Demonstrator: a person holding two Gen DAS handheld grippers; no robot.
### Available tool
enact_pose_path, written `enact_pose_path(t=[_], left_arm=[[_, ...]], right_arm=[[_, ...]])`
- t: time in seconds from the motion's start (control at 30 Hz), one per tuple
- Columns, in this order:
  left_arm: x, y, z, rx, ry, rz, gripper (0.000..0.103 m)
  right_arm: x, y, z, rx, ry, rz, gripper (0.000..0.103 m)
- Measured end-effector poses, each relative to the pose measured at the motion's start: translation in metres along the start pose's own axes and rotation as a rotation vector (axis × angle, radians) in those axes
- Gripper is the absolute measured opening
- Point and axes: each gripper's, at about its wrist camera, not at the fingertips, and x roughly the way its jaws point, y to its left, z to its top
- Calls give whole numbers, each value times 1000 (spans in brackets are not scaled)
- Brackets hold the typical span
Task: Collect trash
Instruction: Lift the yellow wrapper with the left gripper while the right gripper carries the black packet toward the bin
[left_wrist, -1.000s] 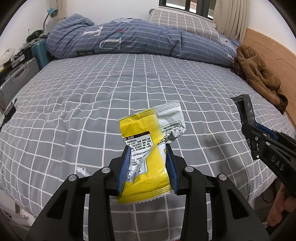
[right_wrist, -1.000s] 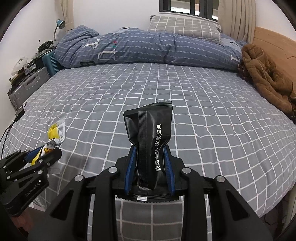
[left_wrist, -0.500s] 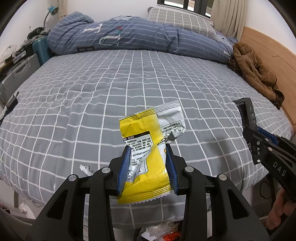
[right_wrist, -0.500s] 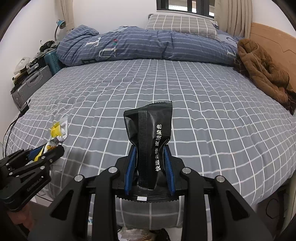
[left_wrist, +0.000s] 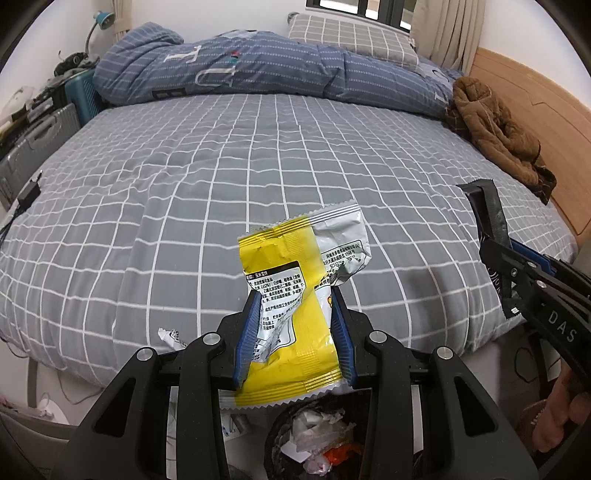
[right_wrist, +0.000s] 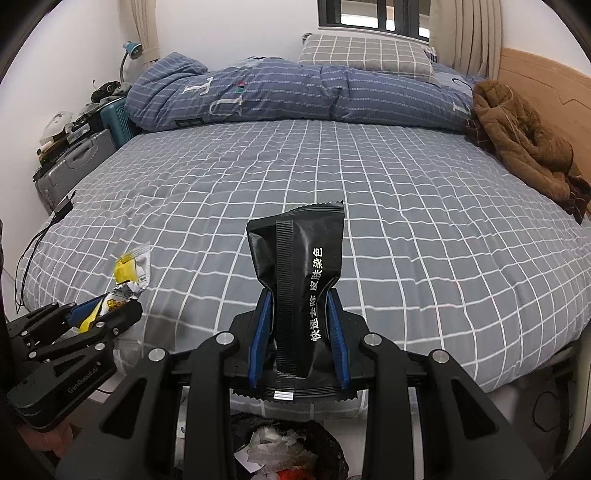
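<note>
My left gripper (left_wrist: 294, 326) is shut on a yellow and silver snack wrapper (left_wrist: 295, 288), held upright past the foot of the bed. My right gripper (right_wrist: 299, 332) is shut on a black sachet with white print (right_wrist: 299, 280). A black trash bin (left_wrist: 314, 435) full of crumpled waste sits on the floor just below both grippers; it also shows in the right wrist view (right_wrist: 288, 450). The right gripper appears at the right edge of the left wrist view (left_wrist: 517, 280), the left gripper at the lower left of the right wrist view (right_wrist: 92, 317).
A bed with a grey checked sheet (left_wrist: 258, 177) fills the view. A small crumpled white scrap (left_wrist: 170, 338) lies at its near edge. A blue duvet (left_wrist: 258, 66) and brown jacket (left_wrist: 495, 129) lie at the far side. Suitcases (right_wrist: 74, 162) stand at the left.
Both grippers have drawn back from over the bed with their wrappers still held. The bed's foot edge and the trash bin below have come into view.
</note>
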Motion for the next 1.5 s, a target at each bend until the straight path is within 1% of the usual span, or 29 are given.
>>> enact_pose_path(t=[0.33,0.7,0.93,1.23,1.5], left_arm=[[-15,2,-24,6,8,-3,37],[-26,-1,-54,13,37,-3,37],[-28,4,-79,-1,73,-1,37],[-32,11,-112,-33,122,3,37],[-39,21,-145,-80,171,-18,37]], right_arm=[[-14,10,-26,-20,20,21,29],[-25,19,-59,-37,57,36,29],[-26,25,-80,-50,96,43,29],[-27,32,-109,-22,159,75,29],[-31,40,-143,-27,215,78,29]])
